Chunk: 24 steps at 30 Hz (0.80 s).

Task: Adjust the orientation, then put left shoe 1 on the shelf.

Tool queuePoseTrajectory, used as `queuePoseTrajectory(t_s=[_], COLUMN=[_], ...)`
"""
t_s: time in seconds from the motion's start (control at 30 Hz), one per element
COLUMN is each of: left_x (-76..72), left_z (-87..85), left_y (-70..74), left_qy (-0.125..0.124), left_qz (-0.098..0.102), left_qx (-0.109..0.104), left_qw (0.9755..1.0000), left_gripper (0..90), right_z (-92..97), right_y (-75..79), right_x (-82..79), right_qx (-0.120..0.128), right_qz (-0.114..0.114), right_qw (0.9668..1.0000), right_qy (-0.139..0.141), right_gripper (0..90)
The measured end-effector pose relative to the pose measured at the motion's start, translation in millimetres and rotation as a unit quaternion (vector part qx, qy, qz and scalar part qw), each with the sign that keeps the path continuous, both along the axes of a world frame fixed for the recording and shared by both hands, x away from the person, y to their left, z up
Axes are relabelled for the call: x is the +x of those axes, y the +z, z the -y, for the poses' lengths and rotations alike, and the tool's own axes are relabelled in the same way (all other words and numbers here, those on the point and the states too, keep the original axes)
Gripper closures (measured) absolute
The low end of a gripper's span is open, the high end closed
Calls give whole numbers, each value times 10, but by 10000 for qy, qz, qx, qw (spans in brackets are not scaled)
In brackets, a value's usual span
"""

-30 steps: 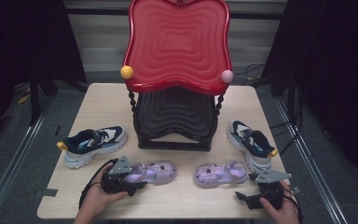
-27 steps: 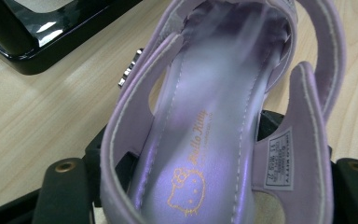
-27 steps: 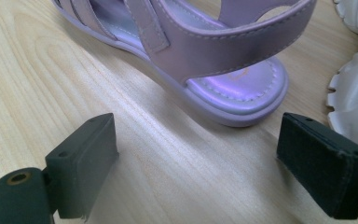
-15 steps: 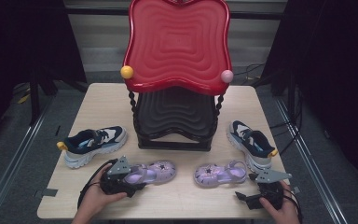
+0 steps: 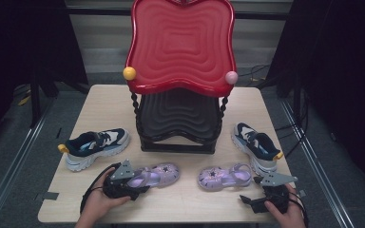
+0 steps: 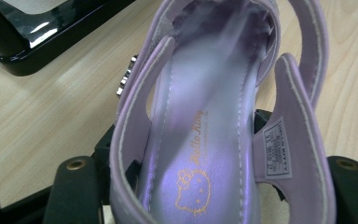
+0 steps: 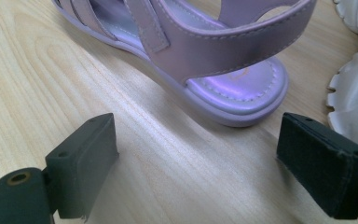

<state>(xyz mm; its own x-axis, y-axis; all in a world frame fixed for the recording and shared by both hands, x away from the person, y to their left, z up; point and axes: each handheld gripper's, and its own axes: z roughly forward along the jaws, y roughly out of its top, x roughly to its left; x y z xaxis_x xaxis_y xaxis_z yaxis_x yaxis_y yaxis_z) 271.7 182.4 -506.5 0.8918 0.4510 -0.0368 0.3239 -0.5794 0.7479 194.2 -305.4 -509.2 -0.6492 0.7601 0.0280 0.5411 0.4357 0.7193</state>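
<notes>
Nothing moved; left claw (image 5: 135, 186) straddles glossy lilac sandal (image 5: 154, 175).

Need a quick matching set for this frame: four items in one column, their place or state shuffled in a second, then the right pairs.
Items:
1. left purple sandal
2. right purple sandal
3. yellow ball
4. pink ball

Places or states:
A. on the red tray's right front corner
B. heel between the jaws of the left gripper
C. on the red tray's left front corner
D. flat on the table, heel ahead of the open right gripper, not gripped

Pairs: 1-B, 2-D, 3-C, 4-A
</notes>
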Motion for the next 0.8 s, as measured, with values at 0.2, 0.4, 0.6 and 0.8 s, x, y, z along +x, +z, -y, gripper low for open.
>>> queuePoseTrajectory(t_s=[0.2, 0.4, 0.6, 0.8], left_x=[-21, -46, -69, -99], left_z=[17, -6, -67, -77], left_y=[17, 75, 152, 271], left_qy=[170, 307, 421, 470], left_qz=[-113, -93, -28, 17], left_qx=[-51, 38, -117, -288], left_qw=[9998, 9995, 9990, 9985], left_gripper=[352, 354, 355, 356], right_z=[0, 1, 2, 1], right_y=[0, 0, 0, 0], right_x=[0, 1, 2, 1], right_qx=[2, 7, 6, 5], right_qz=[0, -2, 1, 2], right_qw=[10000, 10000, 10000, 10000], right_qy=[0, 2, 6, 4], right_gripper=[115, 115, 115, 115])
